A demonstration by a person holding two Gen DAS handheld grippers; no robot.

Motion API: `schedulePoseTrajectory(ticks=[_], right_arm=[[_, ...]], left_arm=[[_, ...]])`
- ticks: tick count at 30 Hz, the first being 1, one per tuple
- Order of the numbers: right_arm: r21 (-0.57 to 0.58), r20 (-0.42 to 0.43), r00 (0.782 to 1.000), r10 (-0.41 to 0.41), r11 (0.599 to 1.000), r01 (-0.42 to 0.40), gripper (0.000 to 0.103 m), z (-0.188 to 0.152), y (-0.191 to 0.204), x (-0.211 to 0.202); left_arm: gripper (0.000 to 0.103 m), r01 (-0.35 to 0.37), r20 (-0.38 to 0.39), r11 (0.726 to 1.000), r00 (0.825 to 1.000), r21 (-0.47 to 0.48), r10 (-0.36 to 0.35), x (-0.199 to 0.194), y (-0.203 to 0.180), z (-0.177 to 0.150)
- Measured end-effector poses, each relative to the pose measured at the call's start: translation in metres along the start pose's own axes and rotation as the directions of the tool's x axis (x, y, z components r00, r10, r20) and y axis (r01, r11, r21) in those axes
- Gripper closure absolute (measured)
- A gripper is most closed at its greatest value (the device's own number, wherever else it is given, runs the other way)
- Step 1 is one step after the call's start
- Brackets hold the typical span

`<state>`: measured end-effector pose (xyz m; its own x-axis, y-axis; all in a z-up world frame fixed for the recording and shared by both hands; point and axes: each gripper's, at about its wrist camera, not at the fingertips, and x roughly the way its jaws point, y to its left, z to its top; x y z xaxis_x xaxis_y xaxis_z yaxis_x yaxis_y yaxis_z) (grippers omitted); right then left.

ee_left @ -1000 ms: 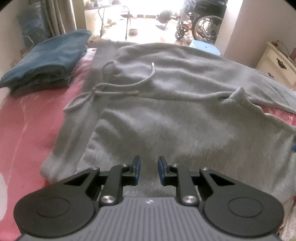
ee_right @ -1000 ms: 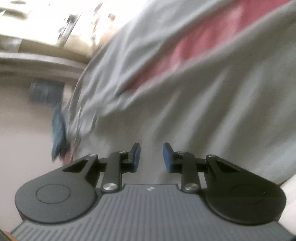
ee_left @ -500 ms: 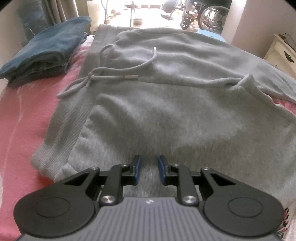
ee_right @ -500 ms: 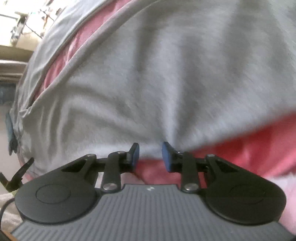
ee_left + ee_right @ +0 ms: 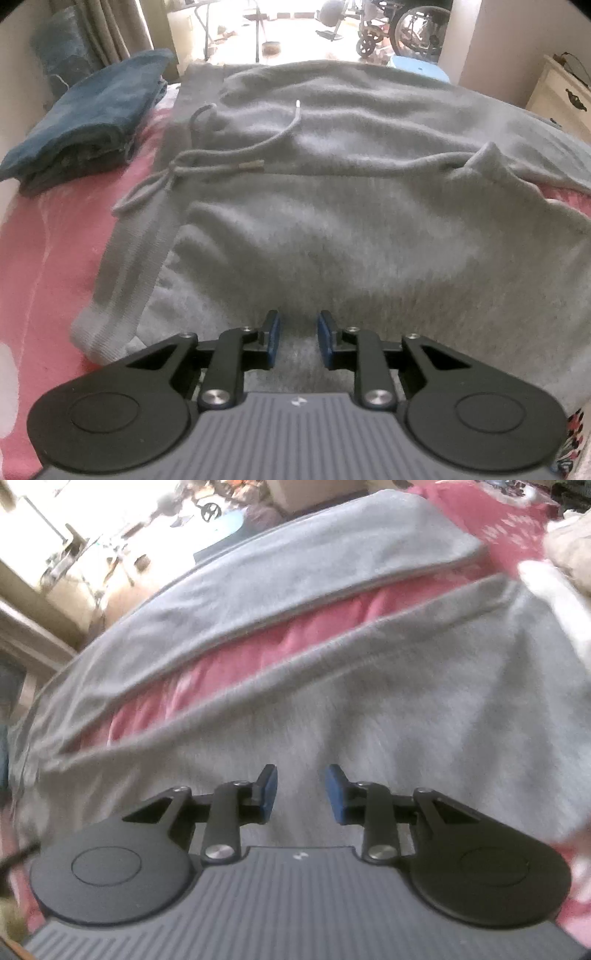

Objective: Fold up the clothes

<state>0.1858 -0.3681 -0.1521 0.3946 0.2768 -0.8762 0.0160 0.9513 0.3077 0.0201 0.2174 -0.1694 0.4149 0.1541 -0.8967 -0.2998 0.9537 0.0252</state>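
The left gripper [image 5: 297,339] hangs low over the near edge of the grey sweatpants [image 5: 332,229], its 2 blue fingers [image 5: 272,338] parted with a slim gap and nothing pinched between them; fabric lies just beneath. The right gripper [image 5: 301,794] hovers over the near trouser leg [image 5: 369,716], fingers [image 5: 268,792] likewise released, gripping nothing, with grey cloth showing through the gap.

The sweatpants lie spread flat on the bed, on a pink bedspread [image 5: 44,266]. From the left gripper, the ribbed waistband [image 5: 129,266] runs up toward 11 o'clock, and the knotted drawstring [image 5: 177,173] trails across it, 1 metal-tipped end [image 5: 251,164] resting on the fabric near 12 o'clock. From the right gripper, the 2 legs stretch away toward 1 o'clock, a strip of pink bedspread [image 5: 258,646] showing between them; the far leg [image 5: 295,572] lies apart from the near one.

Farther off at 10 o'clock from the left gripper sits a folded stack of dark blue clothes [image 5: 88,122], beside the waistband but apart from it. Beyond the bed, at 12 o'clock, a bright doorway holds a wheelchair [image 5: 399,26]; a cream dresser [image 5: 561,96] stands at 2 o'clock.
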Motion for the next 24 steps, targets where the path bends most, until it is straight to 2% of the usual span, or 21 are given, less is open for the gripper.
schedulePoseTrajectory(ticks=[2,4,6,8,11,13,15,16,17,20,22,24], right_arm=[[-0.026,0.028,0.996,-0.082,0.996,0.083,0.075,0.005,-0.002,0.018],[-0.047,0.058,0.985,-0.165,0.985,0.168,0.076,0.011,-0.006,0.035],[0.048,0.113,0.943,-0.312,0.950,0.308,0.076,0.024,-0.037,0.037],[0.166,0.131,0.916,-0.378,0.920,0.356,0.077,0.038,-0.069,0.031],[0.144,0.176,0.925,-0.338,0.938,0.315,0.074,0.044,-0.064,0.016],[0.039,0.160,0.968,-0.192,0.981,0.188,0.075,0.037,-0.037,0.019],[-0.048,0.102,0.992,-0.076,0.995,0.082,0.075,0.029,-0.013,0.030],[-0.089,0.076,0.996,-0.048,0.995,0.055,0.075,0.028,-0.005,0.038],[-0.109,0.071,0.996,-0.060,0.992,0.068,0.076,0.031,-0.003,0.045],[0.014,0.113,0.985,-0.128,0.992,0.127,0.078,0.061,-0.037,0.057],[0.166,0.153,0.967,-0.204,0.970,0.179,0.084,0.086,-0.072,0.052],[0.277,0.181,0.934,-0.307,0.927,0.251,0.084,0.105,-0.099,0.043]], left_arm=[[0.073,0.004,-0.001,1.000,1.000,-0.019,-0.004,0.002,0.004,-0.002],[0.072,0.021,0.005,0.999,1.000,-0.041,-0.021,0.004,0.010,-0.003],[0.071,0.028,0.006,0.998,1.000,-0.049,-0.027,0.005,0.013,-0.002],[0.071,0.029,0.005,0.998,1.000,-0.051,-0.029,0.005,0.014,-0.001],[0.070,0.022,0.003,0.999,1.000,-0.044,-0.022,0.006,0.012,0.000],[0.068,0.018,0.002,0.999,1.000,-0.042,-0.018,0.006,0.010,-0.001],[0.067,0.011,0.000,0.999,1.000,-0.034,-0.011,0.007,0.008,0.000],[0.066,0.010,-0.002,0.999,1.000,-0.030,-0.010,0.007,0.007,0.001],[0.066,0.009,-0.004,1.000,1.000,-0.028,-0.010,0.008,0.007,0.002],[0.066,0.013,-0.005,1.000,1.000,-0.025,-0.013,0.008,0.008,0.002],[0.066,0.017,-0.004,1.000,1.000,-0.025,-0.017,0.008,0.009,0.001],[0.066,0.019,-0.003,0.999,1.000,-0.026,-0.019,0.009,0.009,0.001]])
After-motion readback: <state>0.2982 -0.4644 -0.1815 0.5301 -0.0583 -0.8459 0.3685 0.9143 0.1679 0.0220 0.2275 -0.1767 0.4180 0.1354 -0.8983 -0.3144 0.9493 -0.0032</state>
